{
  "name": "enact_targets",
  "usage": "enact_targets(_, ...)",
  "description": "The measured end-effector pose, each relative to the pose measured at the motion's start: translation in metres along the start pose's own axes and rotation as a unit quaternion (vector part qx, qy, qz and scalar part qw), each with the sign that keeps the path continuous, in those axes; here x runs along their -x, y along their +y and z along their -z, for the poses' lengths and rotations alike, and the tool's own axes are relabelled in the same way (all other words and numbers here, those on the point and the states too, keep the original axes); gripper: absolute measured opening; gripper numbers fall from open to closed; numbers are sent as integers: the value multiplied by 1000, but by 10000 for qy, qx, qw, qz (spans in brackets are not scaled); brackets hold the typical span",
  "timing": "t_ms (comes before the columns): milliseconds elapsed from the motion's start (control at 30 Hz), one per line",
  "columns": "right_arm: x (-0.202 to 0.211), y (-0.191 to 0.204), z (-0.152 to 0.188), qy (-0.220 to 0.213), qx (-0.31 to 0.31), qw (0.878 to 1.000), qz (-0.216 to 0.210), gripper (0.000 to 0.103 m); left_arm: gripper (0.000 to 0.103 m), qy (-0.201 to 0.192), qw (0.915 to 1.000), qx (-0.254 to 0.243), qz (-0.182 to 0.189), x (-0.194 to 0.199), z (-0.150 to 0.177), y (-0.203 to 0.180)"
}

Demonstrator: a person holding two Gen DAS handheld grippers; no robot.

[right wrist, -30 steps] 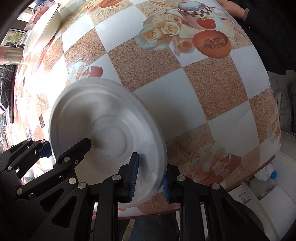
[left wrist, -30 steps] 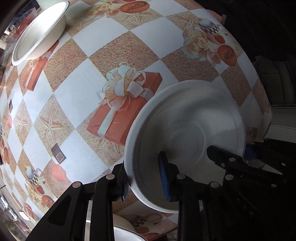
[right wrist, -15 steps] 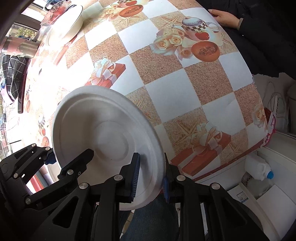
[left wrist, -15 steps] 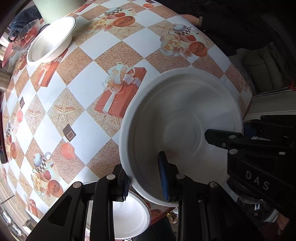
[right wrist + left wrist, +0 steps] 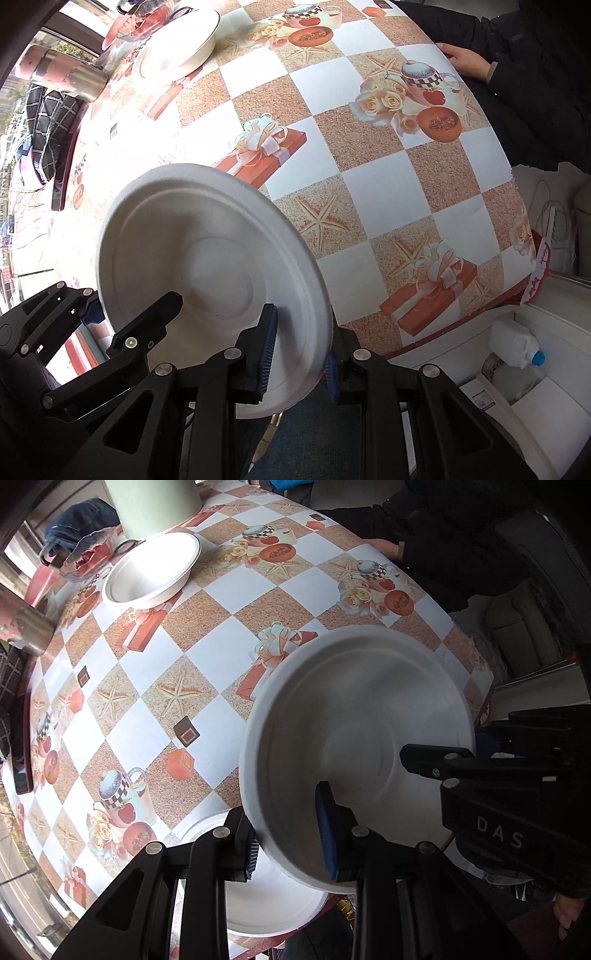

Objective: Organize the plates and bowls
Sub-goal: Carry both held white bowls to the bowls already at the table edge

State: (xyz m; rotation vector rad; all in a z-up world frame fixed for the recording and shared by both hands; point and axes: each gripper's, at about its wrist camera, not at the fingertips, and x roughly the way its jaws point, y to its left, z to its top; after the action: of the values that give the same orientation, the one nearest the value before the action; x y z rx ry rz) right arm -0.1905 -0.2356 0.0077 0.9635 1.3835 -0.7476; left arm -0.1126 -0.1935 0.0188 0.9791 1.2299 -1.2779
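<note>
Both grippers hold one white paper plate (image 5: 354, 731) by opposite rims, lifted above the checkered tablecloth (image 5: 147, 672). My left gripper (image 5: 290, 845) is shut on its near rim, with the right gripper's black body at the plate's far right. In the right wrist view my right gripper (image 5: 299, 354) is shut on the plate (image 5: 207, 266) rim, and the left gripper shows at lower left. A second white plate (image 5: 273, 904) lies on the table's near edge under the held one. A white bowl (image 5: 151, 568) stands at the far left, also in the right view (image 5: 177, 44).
A metal cup (image 5: 22, 627), a glass bowl with red contents (image 5: 88, 554) and a pale green container (image 5: 155, 502) stand at the far side. A person's hand (image 5: 465, 59) rests on the far right table edge. A white jug (image 5: 513, 343) sits on the floor.
Both grippers have lifted the plate higher and pulled back toward the near table edge; more of the table, the far bowl and the second plate below have come into view.
</note>
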Motion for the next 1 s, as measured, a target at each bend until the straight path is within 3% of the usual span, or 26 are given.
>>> enact_targets(1000, 2, 56, 12, 0, 706, 9975, -65, 25, 30, -201, 9989, 400, -156, 33, 35, 41)
